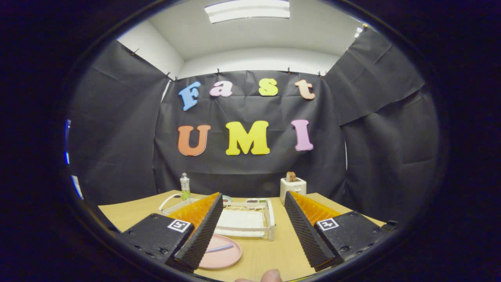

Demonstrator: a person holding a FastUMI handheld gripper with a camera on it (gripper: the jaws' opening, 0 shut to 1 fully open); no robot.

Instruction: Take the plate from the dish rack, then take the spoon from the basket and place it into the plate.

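Tabletop (270, 254): toaster (292, 188) beyond parted fingers (301, 227)

Spoon (219, 248) on plate (221, 258) — tongs (252, 197) apart

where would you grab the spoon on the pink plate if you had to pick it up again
Grip the spoon across the middle of its thin handle, coming straight down from above. It lies flat on the pink plate, so a side approach would hit the plate. The gripper is open, its fingers wide apart, and would need turning to straddle the handle.
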